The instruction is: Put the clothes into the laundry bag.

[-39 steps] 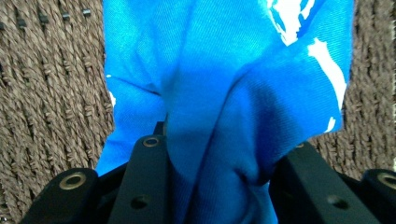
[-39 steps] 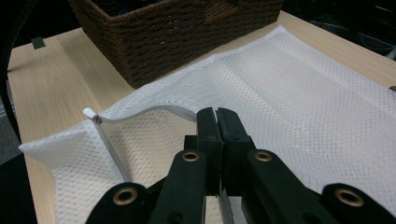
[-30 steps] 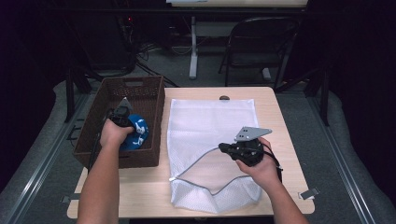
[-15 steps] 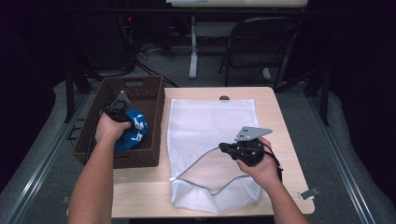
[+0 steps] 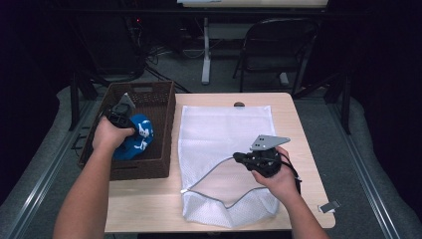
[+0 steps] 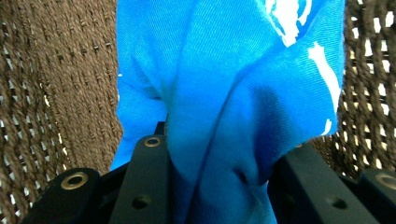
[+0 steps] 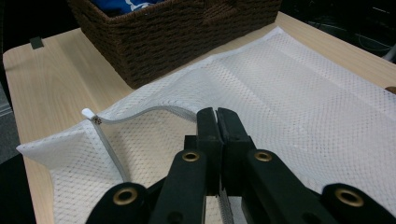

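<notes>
Overhead, from the high view: left gripper (image 5: 121,115) raised above the brown woven basket (image 5: 161,130), clamped on a blue cloth with white print (image 5: 137,140) that hangs down inside that basket. Right of the basket, touching its side, a white mesh bag (image 5: 225,130) spread flat on the wooden table (image 5: 144,201). Right gripper (image 5: 239,158) low over the bag's near half, right of the basket, pinching the upper edge of the bag's grey-zippered mouth.

Next, left gripper view: 2 black jaws either side of a bunched fold of blue cloth (image 6: 224,93), pressing it; basket weave (image 6: 60,84) behind on both sides.

Lastly, right gripper view: 2 jaws pressed together on the mesh bag (image 7: 299,102) at its zipper edge (image 7: 140,113), that edge lifted off the lower layer; basket (image 7: 187,32) beyond the bag, blue cloth (image 7: 123,5) showing over its rim.
</notes>
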### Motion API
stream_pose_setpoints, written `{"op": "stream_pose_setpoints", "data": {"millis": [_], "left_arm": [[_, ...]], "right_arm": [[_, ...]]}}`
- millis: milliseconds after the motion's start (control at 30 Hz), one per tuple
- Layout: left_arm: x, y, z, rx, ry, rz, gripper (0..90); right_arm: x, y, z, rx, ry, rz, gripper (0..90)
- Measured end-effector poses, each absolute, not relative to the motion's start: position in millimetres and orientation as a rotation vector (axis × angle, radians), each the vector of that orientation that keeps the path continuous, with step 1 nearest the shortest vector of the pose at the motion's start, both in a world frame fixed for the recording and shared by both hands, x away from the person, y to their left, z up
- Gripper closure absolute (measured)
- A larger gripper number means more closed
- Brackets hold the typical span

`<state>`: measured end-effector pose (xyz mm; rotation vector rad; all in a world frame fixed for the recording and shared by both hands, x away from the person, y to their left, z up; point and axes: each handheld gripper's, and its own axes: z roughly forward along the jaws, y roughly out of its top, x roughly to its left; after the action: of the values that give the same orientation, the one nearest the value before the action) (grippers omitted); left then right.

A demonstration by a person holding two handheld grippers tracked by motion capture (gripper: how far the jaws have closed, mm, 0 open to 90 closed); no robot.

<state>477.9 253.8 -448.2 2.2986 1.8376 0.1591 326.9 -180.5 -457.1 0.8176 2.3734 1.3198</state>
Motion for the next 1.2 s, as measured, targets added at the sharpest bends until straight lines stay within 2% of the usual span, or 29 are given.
{"op": "stream_pose_setpoints", "data": {"millis": [1200], "left_arm": [[445,244,-410,2.419,1.639,0.138,69.3]], "right_arm": [[327,-180,-458,0.818,2.376,1.313,88.8]]}}
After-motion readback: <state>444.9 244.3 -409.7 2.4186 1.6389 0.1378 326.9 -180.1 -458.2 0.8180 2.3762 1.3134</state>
